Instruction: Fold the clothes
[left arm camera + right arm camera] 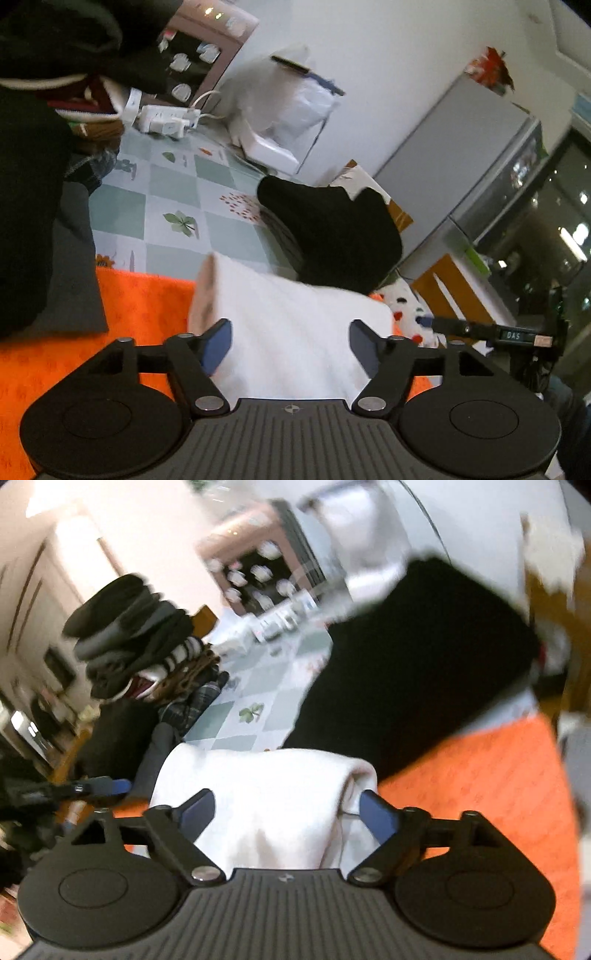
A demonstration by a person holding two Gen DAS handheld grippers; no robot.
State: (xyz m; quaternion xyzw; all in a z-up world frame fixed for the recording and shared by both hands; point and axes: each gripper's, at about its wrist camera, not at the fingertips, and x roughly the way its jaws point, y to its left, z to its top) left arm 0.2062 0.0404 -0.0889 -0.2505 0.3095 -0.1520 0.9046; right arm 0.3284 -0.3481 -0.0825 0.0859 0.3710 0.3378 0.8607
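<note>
A folded white cloth (295, 332) lies on an orange cloth (140, 302) spread over the table. My left gripper (291, 339) is open, its blue pads (218, 343) on either side of the white cloth. In the right wrist view the same white cloth (266, 794) shows a rolled fold on its right side. My right gripper (288, 810) is open as well and straddles it above the orange cloth (480, 775). Each gripper's blue tip shows in the other view: the right gripper (428, 321) and the left gripper (110, 786). The right wrist view is blurred.
A folded black garment (332, 229) (406, 664) lies just beyond the white cloth on the checkered tablecloth (177, 206). A tall pile of dark clothes (136, 642) stands at the left. At the back are a power strip (162, 122) and a white plastic bag (280, 103).
</note>
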